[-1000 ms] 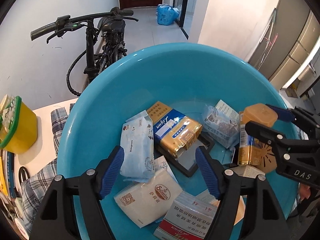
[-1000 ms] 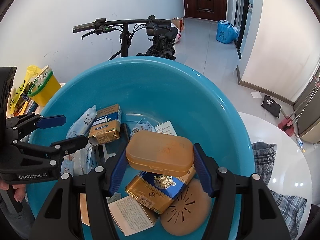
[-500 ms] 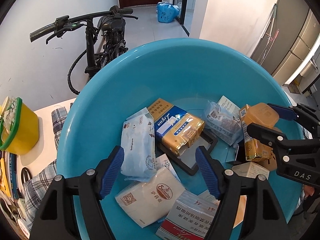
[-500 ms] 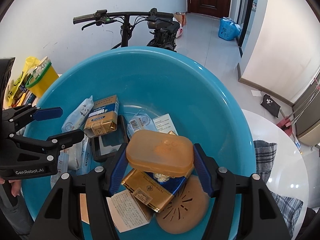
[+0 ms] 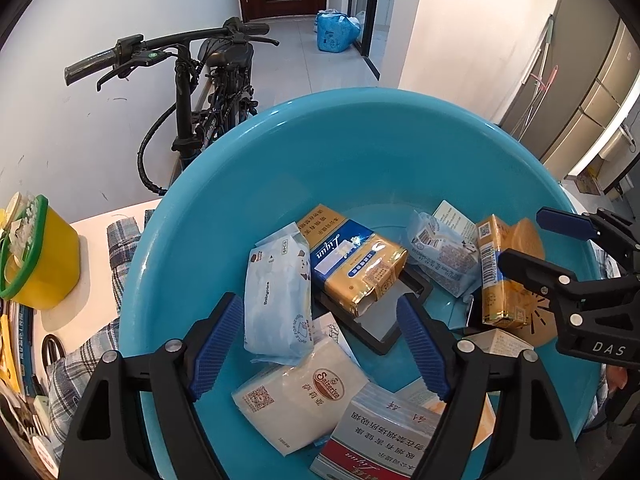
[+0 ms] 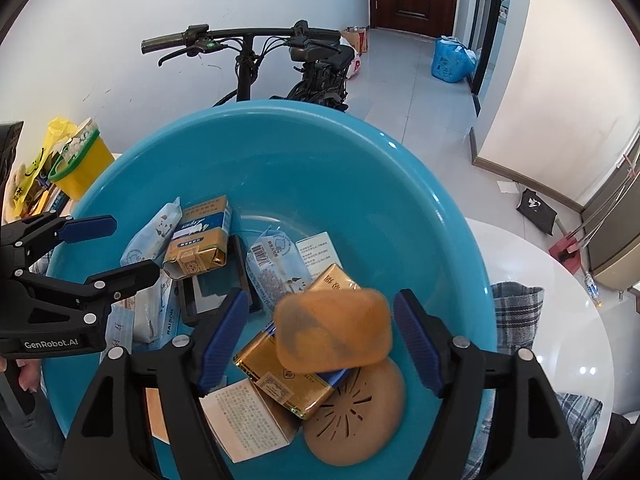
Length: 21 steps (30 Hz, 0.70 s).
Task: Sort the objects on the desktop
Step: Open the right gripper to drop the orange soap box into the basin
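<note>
A blue basin [image 5: 360, 152] [image 6: 360, 184] holds several packs and boxes. An orange plastic box [image 6: 334, 330], blurred, lies loose between the fingers of my right gripper [image 6: 320, 340], which is open; the box rests on a gold-and-blue pack [image 6: 280, 376] beside a brown round disc [image 6: 360, 424]. The box also shows in the left wrist view [image 5: 528, 236]. My left gripper [image 5: 320, 344] is open and empty over a pale blue wipes pack [image 5: 278, 300], a gold-and-blue pack [image 5: 352, 260] and a white tissue pack [image 5: 304, 396].
A yellow tub with a green rim [image 5: 36, 256] [image 6: 80, 160] stands left of the basin. A plaid cloth [image 5: 120, 240] [image 6: 516, 312] lies on the white table [image 6: 560, 280]. A bicycle [image 5: 208, 92] stands behind the basin against the wall.
My right gripper has opened and let go of the orange box, which dropped onto the gold pack in the basin. Both grippers have risen a little.
</note>
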Each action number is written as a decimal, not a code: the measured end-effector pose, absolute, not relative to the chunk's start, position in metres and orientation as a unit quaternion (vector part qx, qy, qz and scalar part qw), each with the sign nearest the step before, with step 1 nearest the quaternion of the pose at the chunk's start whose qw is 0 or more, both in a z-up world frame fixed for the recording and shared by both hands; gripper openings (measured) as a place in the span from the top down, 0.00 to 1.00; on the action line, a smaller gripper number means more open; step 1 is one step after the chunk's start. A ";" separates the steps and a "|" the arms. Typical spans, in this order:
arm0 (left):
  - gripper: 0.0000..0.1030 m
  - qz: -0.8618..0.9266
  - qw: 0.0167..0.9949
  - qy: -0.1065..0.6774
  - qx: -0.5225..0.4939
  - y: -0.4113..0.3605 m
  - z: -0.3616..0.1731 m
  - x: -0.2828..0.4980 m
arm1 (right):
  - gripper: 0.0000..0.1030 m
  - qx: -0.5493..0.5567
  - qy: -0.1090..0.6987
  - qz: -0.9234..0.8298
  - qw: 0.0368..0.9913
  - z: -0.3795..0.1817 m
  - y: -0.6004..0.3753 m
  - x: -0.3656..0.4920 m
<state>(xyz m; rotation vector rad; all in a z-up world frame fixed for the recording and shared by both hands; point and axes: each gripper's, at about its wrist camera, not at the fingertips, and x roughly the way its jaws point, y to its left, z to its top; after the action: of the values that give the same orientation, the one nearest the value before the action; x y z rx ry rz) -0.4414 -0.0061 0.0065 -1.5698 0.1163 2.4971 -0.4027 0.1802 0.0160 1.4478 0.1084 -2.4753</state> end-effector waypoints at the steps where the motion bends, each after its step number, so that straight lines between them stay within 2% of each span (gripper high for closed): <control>1: 0.21 0.843 0.095 0.037 -0.528 -0.007 0.007 -0.441 | 0.25 0.498 0.036 -0.856 0.135 0.017 0.181 -0.403; 4: 0.21 0.846 0.095 0.031 -0.523 -0.008 0.011 -0.441 | 0.20 0.489 0.030 -0.862 0.133 0.023 0.186 -0.400; 10: 0.21 0.873 0.078 -0.010 -0.481 -0.019 0.031 -0.436 | 0.20 0.448 -0.001 -0.885 0.123 0.042 0.196 -0.393; 16: 0.21 0.927 0.049 -0.044 -0.370 -0.034 0.072 -0.413 | 0.14 0.371 -0.013 -0.924 0.087 0.075 0.201 -0.376; 21: 0.21 0.970 0.039 -0.035 -0.238 -0.034 0.106 -0.382 | 0.12 0.287 -0.002 -0.955 0.077 0.103 0.199 -0.353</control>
<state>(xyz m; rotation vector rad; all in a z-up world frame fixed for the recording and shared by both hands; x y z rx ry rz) -0.3820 -0.0337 0.1065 -0.7299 -0.1060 2.9734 -0.3525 0.1988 0.1031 0.8601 -0.0047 -2.8614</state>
